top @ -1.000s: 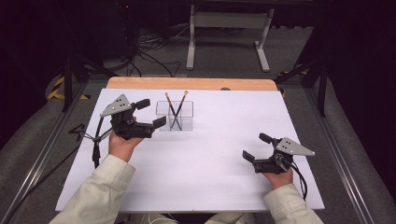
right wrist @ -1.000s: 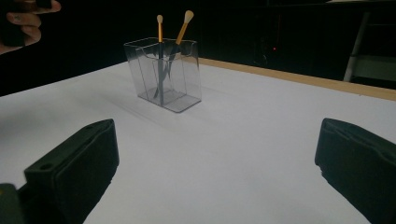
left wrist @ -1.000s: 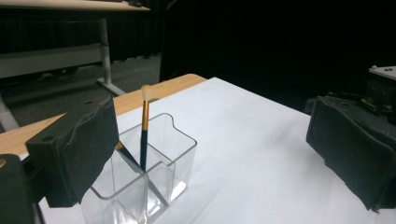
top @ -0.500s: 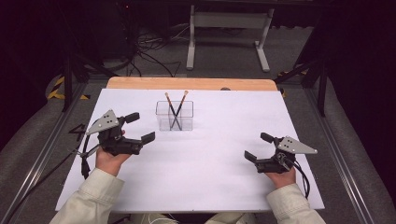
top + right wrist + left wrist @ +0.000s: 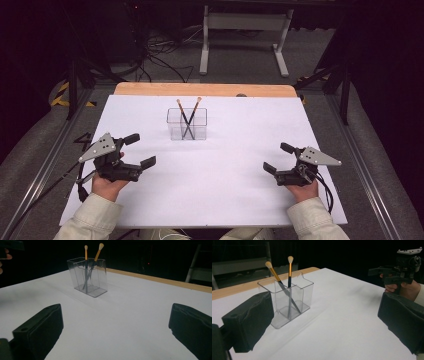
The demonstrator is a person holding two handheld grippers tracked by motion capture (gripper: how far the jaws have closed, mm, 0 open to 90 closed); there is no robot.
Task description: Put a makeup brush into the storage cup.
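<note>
Clear holder (image 5: 187, 125) stands ahead, between both wide-jawed hand-held grippers, untouched.

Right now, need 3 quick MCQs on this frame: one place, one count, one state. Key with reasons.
1. Where does the clear holder stand?
A. far middle of the white table cover
B. beside the right gripper
C. on the floor

2. How many brushes stand in it?
A. one
B. two
C. four

3. What state are the left gripper and right gripper in?
A. both open, holding nothing
B. left shut on a brush
C. both shut

Key: 1 A, the high view shows it toward the far edge, midway between the hands. 2 B, two tips cross above the rim. 3 A, each gripper view shows wide-apart jaws.
</note>
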